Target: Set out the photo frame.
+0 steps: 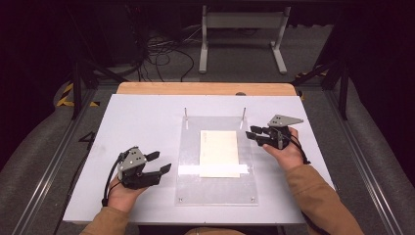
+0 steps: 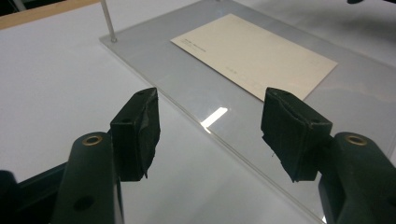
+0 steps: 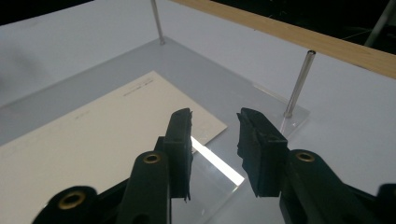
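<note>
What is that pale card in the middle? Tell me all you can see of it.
The card is a cream rectangle, seemingly paper, lying flat on a clear plate on the white table. Faint small print runs near one short edge, too small to read. A whitish strip crosses its near end. Neither gripper touches it.

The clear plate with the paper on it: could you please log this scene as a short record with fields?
surface: white table top, wooden strip along its far edge
clear plate: lies flat mid-table, two upright metal pins at its far corners
paper card: cream, flat on the plate, faint print, too small to read
white strip: across the card's near end
left gripper: open, beside the plate's left edge, holds nothing
right gripper: open, at the plate's far right edge, holds nothing
</note>
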`<state>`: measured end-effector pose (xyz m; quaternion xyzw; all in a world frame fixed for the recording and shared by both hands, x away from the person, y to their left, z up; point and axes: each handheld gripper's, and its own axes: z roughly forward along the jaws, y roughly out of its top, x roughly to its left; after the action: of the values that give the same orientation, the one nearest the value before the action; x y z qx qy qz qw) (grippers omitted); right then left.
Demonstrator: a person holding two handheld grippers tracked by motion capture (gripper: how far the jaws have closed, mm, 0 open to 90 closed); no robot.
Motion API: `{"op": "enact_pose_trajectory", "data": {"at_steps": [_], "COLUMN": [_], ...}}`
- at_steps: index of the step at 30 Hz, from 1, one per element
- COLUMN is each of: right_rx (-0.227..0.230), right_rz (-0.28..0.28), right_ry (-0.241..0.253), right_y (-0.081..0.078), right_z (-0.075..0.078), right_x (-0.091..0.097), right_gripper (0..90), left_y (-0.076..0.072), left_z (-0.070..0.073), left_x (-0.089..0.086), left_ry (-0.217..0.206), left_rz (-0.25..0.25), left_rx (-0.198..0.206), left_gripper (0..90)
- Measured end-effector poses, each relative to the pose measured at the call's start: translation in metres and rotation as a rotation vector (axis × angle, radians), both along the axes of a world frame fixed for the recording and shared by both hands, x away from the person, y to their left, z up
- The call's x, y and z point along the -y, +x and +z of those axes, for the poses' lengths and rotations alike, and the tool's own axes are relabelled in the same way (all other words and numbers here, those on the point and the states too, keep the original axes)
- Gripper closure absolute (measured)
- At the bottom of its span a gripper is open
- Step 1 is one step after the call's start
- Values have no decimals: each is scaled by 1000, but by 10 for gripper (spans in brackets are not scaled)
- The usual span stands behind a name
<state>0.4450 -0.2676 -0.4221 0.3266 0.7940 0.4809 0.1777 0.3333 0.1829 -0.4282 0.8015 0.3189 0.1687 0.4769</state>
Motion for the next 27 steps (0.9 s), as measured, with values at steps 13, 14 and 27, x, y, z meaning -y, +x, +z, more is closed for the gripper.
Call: {"op": "enact_pose_trajectory", "data": {"at_steps": [13, 14, 27], "right_rx": [63, 58, 55], "right_rz": [-100, -113, -115], "right_ry": [-50, -46, -117], "right_y": [59, 62, 89], "right_z": [-12, -11, -21], "right_x": [-8, -7, -17], "right_gripper": [700, 697, 829], "left_y": [-10, -10, -7], "left_z": [-4, -5, -6], "left_x": [-5, -5, -3], "left_ry": [-3, -4, -1], "left_rz": [27, 25, 7], "left_rx": [-1, -1, 5], "left_gripper": [347, 347, 346]}}
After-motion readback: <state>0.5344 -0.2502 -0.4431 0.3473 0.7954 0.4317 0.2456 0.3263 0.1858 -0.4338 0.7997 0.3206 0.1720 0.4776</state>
